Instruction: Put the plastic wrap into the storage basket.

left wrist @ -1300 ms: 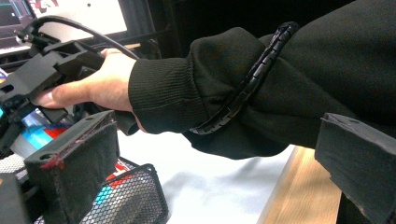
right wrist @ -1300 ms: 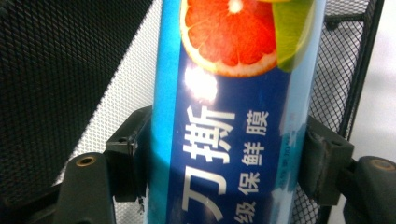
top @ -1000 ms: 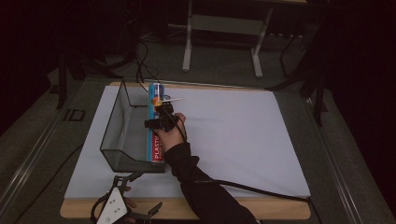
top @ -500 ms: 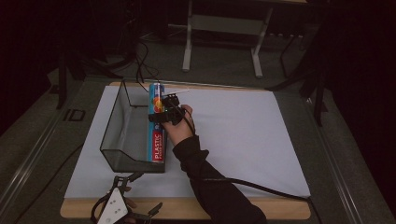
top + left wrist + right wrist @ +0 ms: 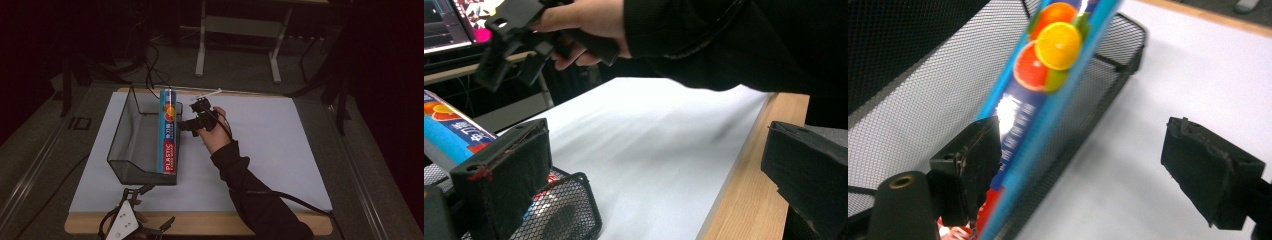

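- The mesh basket (image 5: pixel 131 150) is taken as the landmark; it stands on the white sheet (image 5: pixel 280 150) that covers the bench (image 5: pixel 200 224).
- Nearer the person than the basket, at the bench edge, the left claw (image 5: pixel 150 207) is held with its jaws well apart and nothing between them.
- Along the basket's right wall the box of plastic wrap (image 5: pixel 169 132) lies, resting on the rim and lengthwise to it.
- Just right of the box the right claw (image 5: pixel 186 125) is seen; its jaws have just been opening, and in the right gripper view the box (image 5: pixel 1048 75) passes beside one pad without being pinched.
- The release is judged to be the step in hand: the jaws should be spread fully before the claw is drawn away from the basket, so that the box is not dragged off the rim.
- Counted: one basket, one box, one sheet, two claws.
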